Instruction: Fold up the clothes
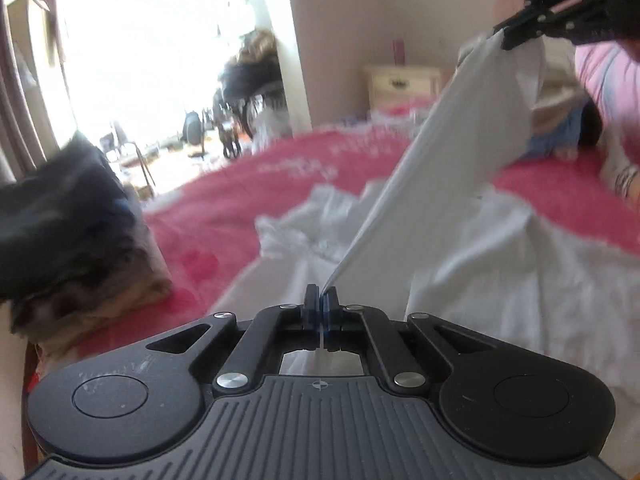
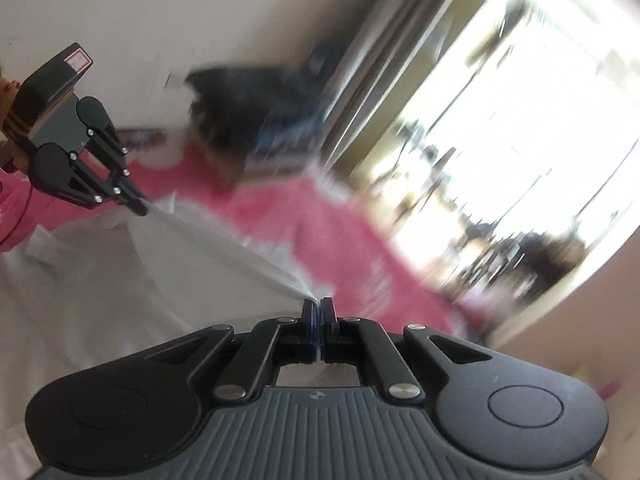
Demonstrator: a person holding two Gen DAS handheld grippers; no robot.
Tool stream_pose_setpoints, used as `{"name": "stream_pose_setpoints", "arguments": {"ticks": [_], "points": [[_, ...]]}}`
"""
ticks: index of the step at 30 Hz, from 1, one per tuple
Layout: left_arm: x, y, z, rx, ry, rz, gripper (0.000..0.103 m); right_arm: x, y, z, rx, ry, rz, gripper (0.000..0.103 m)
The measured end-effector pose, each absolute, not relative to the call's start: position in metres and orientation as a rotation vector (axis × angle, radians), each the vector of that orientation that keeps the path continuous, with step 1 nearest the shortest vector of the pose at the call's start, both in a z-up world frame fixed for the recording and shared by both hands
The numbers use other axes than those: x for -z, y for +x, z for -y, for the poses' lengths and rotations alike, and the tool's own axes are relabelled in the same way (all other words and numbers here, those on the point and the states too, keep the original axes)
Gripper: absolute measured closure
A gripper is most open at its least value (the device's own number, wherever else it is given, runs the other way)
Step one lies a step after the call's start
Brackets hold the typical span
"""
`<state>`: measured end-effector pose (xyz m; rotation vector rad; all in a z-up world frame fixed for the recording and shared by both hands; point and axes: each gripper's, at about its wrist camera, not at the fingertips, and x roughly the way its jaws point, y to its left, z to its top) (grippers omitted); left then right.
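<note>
Both the left gripper (image 1: 321, 294) and right gripper (image 2: 319, 306) pinch one taut edge of the white garment (image 1: 448, 168), its rest rumpled below the fingers, so folding looks unfinished.

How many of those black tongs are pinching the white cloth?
2. The left tongs pinch one end of the white cloth's taut edge above the pink bed; the right tongs pinch the other end, raised higher.

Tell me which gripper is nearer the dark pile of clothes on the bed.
Left. The left gripper holds the white garment low, with the dark pile close by; the right gripper is raised at the far side.
</note>
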<state>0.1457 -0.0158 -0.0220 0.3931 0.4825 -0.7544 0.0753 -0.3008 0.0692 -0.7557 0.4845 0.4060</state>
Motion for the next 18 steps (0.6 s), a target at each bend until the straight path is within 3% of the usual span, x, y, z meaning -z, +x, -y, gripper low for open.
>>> {"name": "stream_pose_setpoints", "arguments": {"ticks": [4, 6, 9, 11, 18], "points": [[0.024, 0.111, 0.010, 0.801, 0.449, -0.469, 0.102, -0.038, 0.022, 0.293, -0.366, -0.920, -0.386, 0.100], [0.041, 0.093, 0.009, 0.843, 0.496, -0.522, 0.101, 0.004, -0.009, 0.293, -0.394, -0.921, -0.491, 0.097], [0.072, 0.080, 0.009, 0.868, 0.569, -0.659, 0.084, 0.077, -0.045, 0.294, -0.444, -0.929, -0.723, 0.076], [0.083, 0.077, 0.006, 0.853, 0.581, -0.713, 0.084, 0.111, -0.061, 0.293, -0.442, -0.964, -0.808, 0.076], [0.067, 0.094, -0.034, 0.772, 0.335, -0.796, 0.071, 0.058, -0.028, 0.312, -0.387, -0.514, -0.885, 0.073]]}}
